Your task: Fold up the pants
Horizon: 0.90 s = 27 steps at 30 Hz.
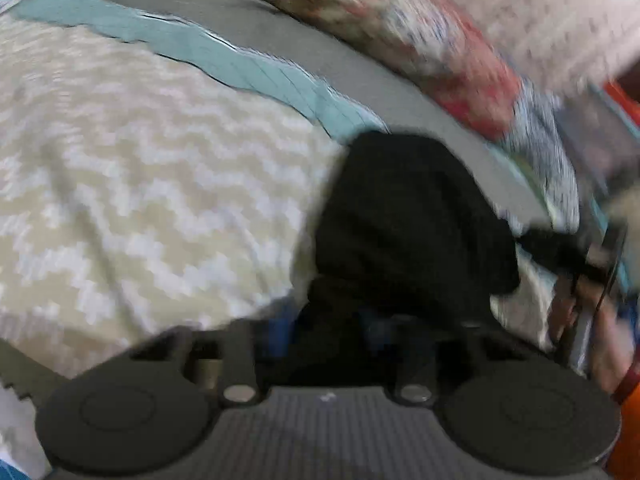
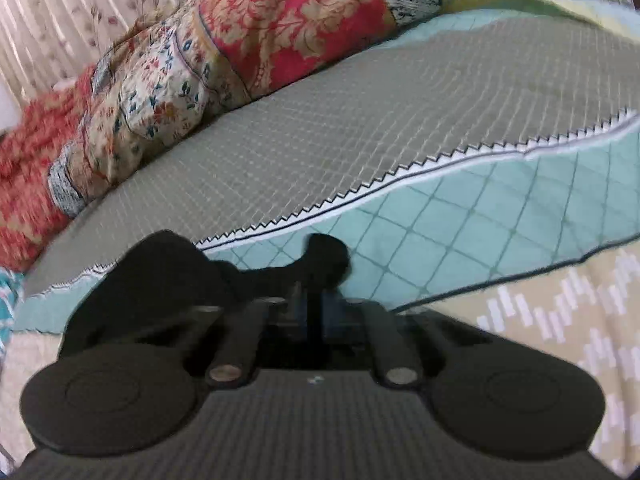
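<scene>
Quilted grey-and-teal bedspread beneath; left gripper and right gripper both clench black fabric pants, lifting them to fold

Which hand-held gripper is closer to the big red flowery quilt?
Hard to say. The right hand-held gripper faces the quilt across grey bedding; the left hand-held gripper also sees it beyond the black pants both grip.

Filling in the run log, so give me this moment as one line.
task: fold pants | left gripper: shut on black pants | right gripper: shut on black pants | surface: bedspread | views blurred
</scene>
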Available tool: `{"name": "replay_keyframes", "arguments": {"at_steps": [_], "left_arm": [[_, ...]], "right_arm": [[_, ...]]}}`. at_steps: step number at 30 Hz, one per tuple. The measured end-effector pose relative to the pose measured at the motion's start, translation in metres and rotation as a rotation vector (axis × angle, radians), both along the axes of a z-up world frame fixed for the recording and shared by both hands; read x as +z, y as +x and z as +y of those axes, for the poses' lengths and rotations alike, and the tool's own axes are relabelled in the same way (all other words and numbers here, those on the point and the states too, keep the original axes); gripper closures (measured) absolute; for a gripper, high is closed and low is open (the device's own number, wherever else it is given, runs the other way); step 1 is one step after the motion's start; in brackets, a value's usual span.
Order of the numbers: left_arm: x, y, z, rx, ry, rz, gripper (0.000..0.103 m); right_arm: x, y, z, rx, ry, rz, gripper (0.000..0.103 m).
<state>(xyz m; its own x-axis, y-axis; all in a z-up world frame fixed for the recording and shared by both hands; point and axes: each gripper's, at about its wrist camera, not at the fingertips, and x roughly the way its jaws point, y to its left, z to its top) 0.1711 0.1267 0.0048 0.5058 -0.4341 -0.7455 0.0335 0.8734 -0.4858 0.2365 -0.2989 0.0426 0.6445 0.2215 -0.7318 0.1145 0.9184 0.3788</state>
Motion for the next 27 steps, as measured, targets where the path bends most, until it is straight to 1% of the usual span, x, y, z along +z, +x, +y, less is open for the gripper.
{"name": "replay_keyframes", "arguments": {"at_steps": [1,2,4,6,7,9,10,11,13,15,16,17,18,20,22,24,25,26,27], "left_arm": [[0.006,-0.004,-0.005,-0.011,0.021,-0.016,0.082],[0.012,-0.009,-0.007,-0.026,0.024,-0.033,0.086],[0.029,-0.023,-0.004,-0.038,-0.029,-0.066,0.086],[0.049,-0.040,0.000,-0.058,-0.092,-0.107,0.087],[0.056,-0.047,0.000,-0.071,-0.106,-0.125,0.087],[0.068,-0.066,0.000,-0.105,-0.096,-0.162,0.087],[0.072,-0.073,-0.001,-0.121,-0.081,-0.171,0.086],[0.073,-0.080,-0.002,-0.144,-0.064,-0.173,0.085],[0.072,-0.093,-0.009,-0.214,-0.032,-0.171,0.082],[0.068,-0.106,-0.016,-0.281,0.011,-0.171,0.075],[0.068,-0.112,-0.019,-0.313,0.028,-0.168,0.069],[0.069,-0.115,-0.019,-0.333,0.037,-0.169,0.059],[0.071,-0.116,-0.017,-0.345,0.040,-0.185,0.054],[0.080,-0.114,-0.005,-0.317,0.024,-0.224,0.044],[0.087,-0.101,0.015,-0.238,-0.042,-0.234,0.040],[0.085,-0.073,0.027,-0.173,-0.087,-0.209,0.041],[0.082,-0.059,0.027,-0.151,-0.079,-0.191,0.041],[0.076,-0.044,0.023,-0.131,-0.059,-0.165,0.041],[0.070,-0.029,0.016,-0.136,-0.042,-0.140,0.041]], "right_arm": [[0.015,-0.006,-0.007,-0.008,0.023,-0.046,0.095],[0.036,-0.014,-0.021,-0.032,0.069,-0.116,0.095],[0.079,-0.035,-0.056,-0.101,0.139,-0.237,0.095],[0.116,-0.066,-0.094,-0.186,0.142,-0.370,0.095],[0.129,-0.083,-0.114,-0.227,0.133,-0.423,0.095],[0.147,-0.128,-0.156,-0.320,0.103,-0.476,0.095],[0.148,-0.149,-0.172,-0.369,0.072,-0.473,0.095],[0.145,-0.171,-0.190,-0.425,0.028,-0.440,0.095],[0.128,-0.206,-0.217,-0.518,-0.023,-0.338,0.091],[0.101,-0.242,-0.242,-0.638,-0.064,-0.204,0.089],[0.088,-0.260,-0.254,-0.708,-0.093,-0.126,0.077],[0.078,-0.275,-0.261,-0.765,-0.109,-0.076,0.067],[0.070,-0.292,-0.268,-0.832,-0.104,-0.045,0.054],[0.064,-0.317,-0.276,-0.899,-0.061,-0.051,0.054],[0.068,-0.329,-0.276,-0.900,-0.056,-0.070,0.054],[0.074,-0.322,-0.261,-0.869,-0.070,-0.093,0.054],[0.077,-0.318,-0.254,-0.838,-0.067,-0.108,0.054],[0.073,-0.317,-0.241,-0.813,-0.062,-0.121,0.054],[0.073,-0.310,-0.231,-0.771,-0.053,-0.133,0.054]]}}
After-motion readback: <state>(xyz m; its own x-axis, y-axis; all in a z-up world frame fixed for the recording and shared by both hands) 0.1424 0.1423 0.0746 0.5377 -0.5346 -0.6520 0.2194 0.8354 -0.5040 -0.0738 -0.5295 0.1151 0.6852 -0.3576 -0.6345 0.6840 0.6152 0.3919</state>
